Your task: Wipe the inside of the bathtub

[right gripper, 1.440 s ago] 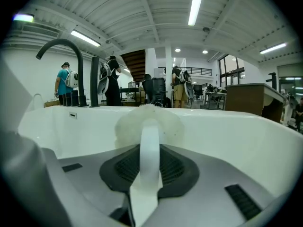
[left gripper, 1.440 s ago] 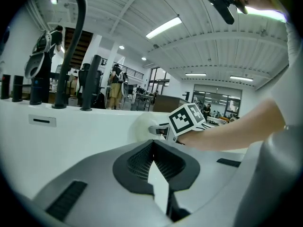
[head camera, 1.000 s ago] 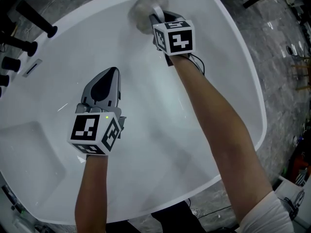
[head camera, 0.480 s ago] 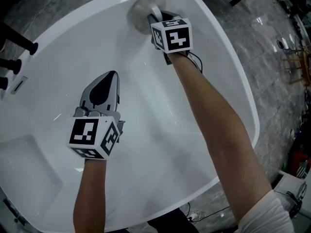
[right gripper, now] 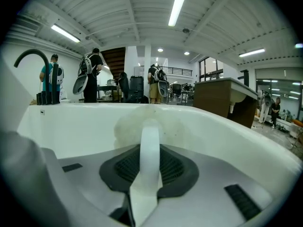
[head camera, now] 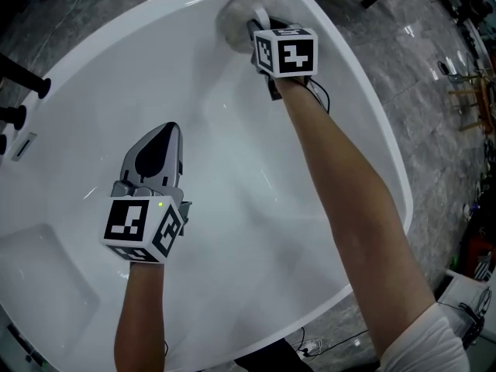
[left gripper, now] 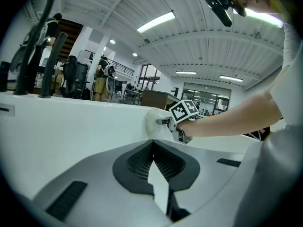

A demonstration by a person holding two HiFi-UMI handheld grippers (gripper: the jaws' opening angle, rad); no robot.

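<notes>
The white bathtub (head camera: 364,130) fills the head view. At its far end my right gripper (head camera: 260,28) is shut on the white handle (right gripper: 150,148) of a round pale scrubbing pad (head camera: 242,12), which is pressed flat against the tub's inner wall just under the rim. In the right gripper view the pad (right gripper: 128,126) spreads out beyond the jaws. My left gripper (head camera: 168,132) hovers over the tub's middle, jaws shut with nothing between them. The left gripper view looks over its shut jaws (left gripper: 152,148) toward the pad (left gripper: 154,122) and the right gripper's marker cube (left gripper: 184,111).
Black tap handles (head camera: 17,84) stand on the tub's left rim, and a curved black spout (right gripper: 29,56) shows there too. A shallow step (head camera: 39,270) forms the tub's near left. Grey marble floor (head camera: 438,99) lies to the right. People with backpacks (right gripper: 90,77) stand far behind.
The right gripper and pad have slid a little to the right along the far wall, closer to the rim. The left gripper has barely shifted. The head view has swung slightly.
</notes>
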